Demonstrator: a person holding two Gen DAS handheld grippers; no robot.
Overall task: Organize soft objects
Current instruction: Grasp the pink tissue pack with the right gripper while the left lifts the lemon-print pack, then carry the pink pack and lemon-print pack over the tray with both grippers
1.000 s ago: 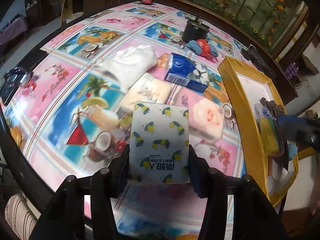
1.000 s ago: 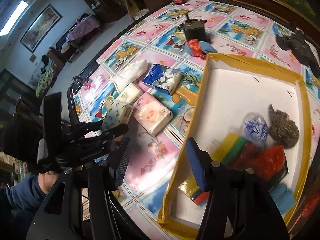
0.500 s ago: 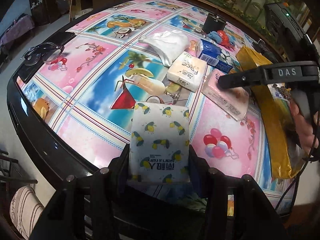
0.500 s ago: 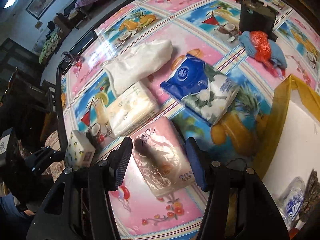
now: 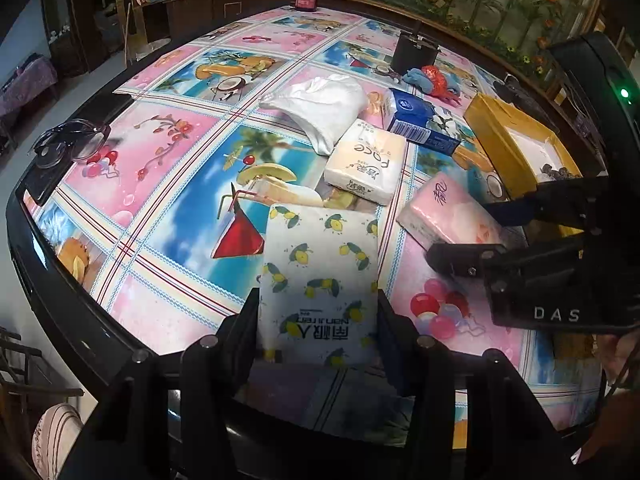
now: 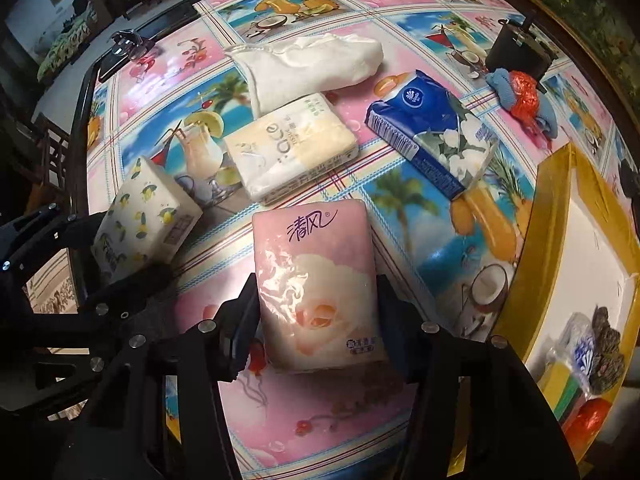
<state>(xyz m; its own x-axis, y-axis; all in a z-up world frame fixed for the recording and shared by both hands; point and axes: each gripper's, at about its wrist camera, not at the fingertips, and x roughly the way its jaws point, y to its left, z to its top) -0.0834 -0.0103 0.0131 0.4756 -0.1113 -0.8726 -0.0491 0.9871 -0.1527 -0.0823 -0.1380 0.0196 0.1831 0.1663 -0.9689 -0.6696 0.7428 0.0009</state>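
1. Tissue packs are your job here: the white plastic-wrapped pack w/ lemon print sits clamped between the left gripper pads, gripped across its narrow width so the soft wrap can't slide out.
2. Lemon pack looks lifted near the table edge, tilted fwd off the fingers; reads as a carry, not a rest.
3. Right gripper has both pads pressing the long sides of the pink rose-print plastic tissue pack, so it's clamped. That pack appears to lie flat on the fruit-print glossy tablecloth; no lift visible yet, I'd say.
4. Ahead of right gripper: cream rectangular tissue pack, then a white crumpled soft bag; ahead-right, the blue flower-print tissue pack. All loose, prob. next in line.
5. Right of the right gripper: yellow-rimmed white tray w/ soft items already in its near end, likely your drop spot.
6. Both grips sit low on the packs, so squeeze gently; wraps will crumple.
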